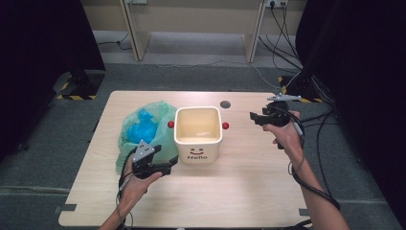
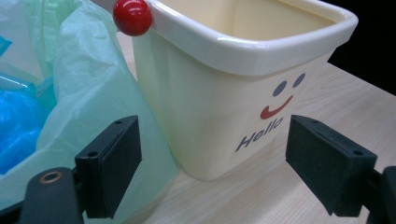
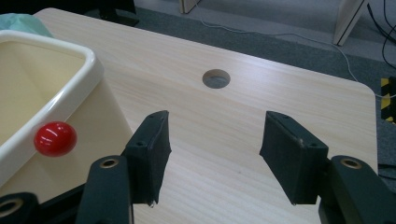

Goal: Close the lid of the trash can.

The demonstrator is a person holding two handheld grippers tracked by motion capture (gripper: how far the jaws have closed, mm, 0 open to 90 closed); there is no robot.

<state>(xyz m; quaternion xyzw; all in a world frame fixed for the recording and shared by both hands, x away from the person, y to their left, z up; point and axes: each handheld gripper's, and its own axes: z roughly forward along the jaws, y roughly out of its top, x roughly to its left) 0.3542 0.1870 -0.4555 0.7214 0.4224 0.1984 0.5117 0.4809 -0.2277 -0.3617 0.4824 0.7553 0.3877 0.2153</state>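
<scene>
We see a wooden table [image 1: 239, 191] carrying a cream "Hello" bin [image 1: 197, 134] near its middle. Left of the bin, touching it, lies a green plastic bag [image 1: 139, 127]. Our left gripper [image 1: 165, 165] sits before the bin, jaws apart, empty. Right of the bin, our right gripper [image 1: 253, 116] gapes, holding nothing.

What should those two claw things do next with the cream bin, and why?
Probably bring the left gripper forward onto the bin's front corner. Its jaws stand open right before that wall, with the green bag beside it, while the right gripper hangs open, apart.
</scene>
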